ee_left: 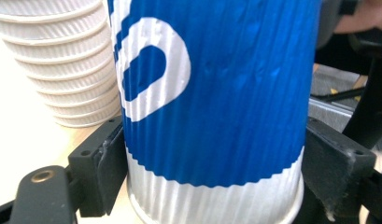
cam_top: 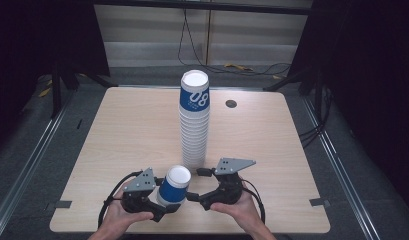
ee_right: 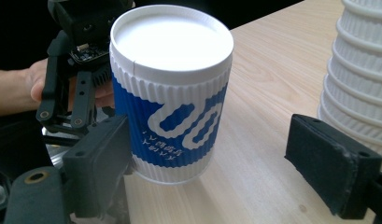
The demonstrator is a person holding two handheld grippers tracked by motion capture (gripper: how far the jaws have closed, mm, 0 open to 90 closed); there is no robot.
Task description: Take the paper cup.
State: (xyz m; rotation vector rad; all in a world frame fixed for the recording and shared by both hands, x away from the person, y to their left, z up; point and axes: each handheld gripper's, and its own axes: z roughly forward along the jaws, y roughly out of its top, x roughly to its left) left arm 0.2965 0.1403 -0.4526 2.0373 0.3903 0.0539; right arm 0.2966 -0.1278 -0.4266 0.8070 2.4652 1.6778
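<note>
A blue and white ribbed paper cup [cam_top: 173, 187] stands upside down near the table's front edge, white base up. My left gripper [cam_top: 168, 200] is shut on it, with both pads [ee_left: 109, 163] pressed to the cup's [ee_left: 216, 93] sides. My right gripper [cam_top: 196, 184] is open just right of the cup [ee_right: 172, 93]. One of its jaws sits beside the cup's lower wall and the other stands well apart. A tall stack of upside-down cups [cam_top: 194, 125] rises mid-table behind both grippers, and its lower part [ee_right: 361, 70] shows in the right gripper view.
The wooden table [cam_top: 127, 135] has a small round grommet [cam_top: 231, 104] at the back right. Bare wood lies left and right of the stack. Cables run over the floor behind the table.
</note>
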